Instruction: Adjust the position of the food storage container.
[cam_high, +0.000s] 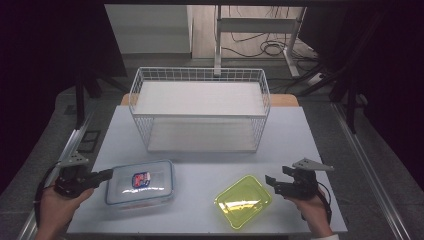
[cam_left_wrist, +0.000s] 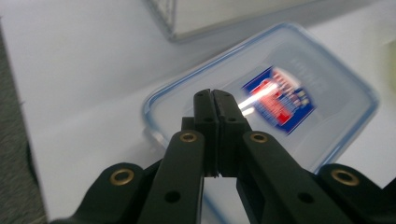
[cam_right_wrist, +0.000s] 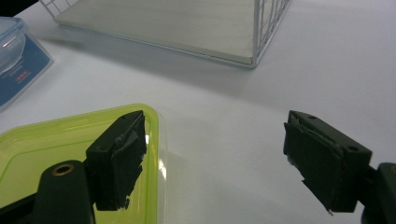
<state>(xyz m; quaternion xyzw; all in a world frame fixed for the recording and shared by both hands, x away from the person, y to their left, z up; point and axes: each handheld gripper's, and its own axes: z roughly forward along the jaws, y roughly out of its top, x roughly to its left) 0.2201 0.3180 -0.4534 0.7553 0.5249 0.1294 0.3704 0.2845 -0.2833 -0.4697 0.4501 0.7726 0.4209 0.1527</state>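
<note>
Your left gripper (cam_left_wrist: 215, 100) jaws pressed together, empty, at the clear blue-rimmed container (cam_high: 140, 182), your right gripper (cam_right_wrist: 212, 154) jaws spread beside the yellow-green container (cam_high: 243, 201), white surface (cam_high: 200, 170).

High view: fixed above the near edge of the desk (cam_high: 300, 130), facing forward and down; whole top in frame, floor beyond the far edge.

Left gripper view: rides the left gripper (cam_left_wrist: 215, 100), low and very close, looking along its jaws over the clear blue-rimmed box (cam_left_wrist: 289, 70) (blurred) near the near-left corner.

Right gripper view: on the right gripper (cam_right_wrist: 212, 154), low, close, facing the far edge over the yellow-green lid (cam_right_wrist: 46, 140).

Shared by all three views: box and wire basket (cam_high: 200, 80).
</note>
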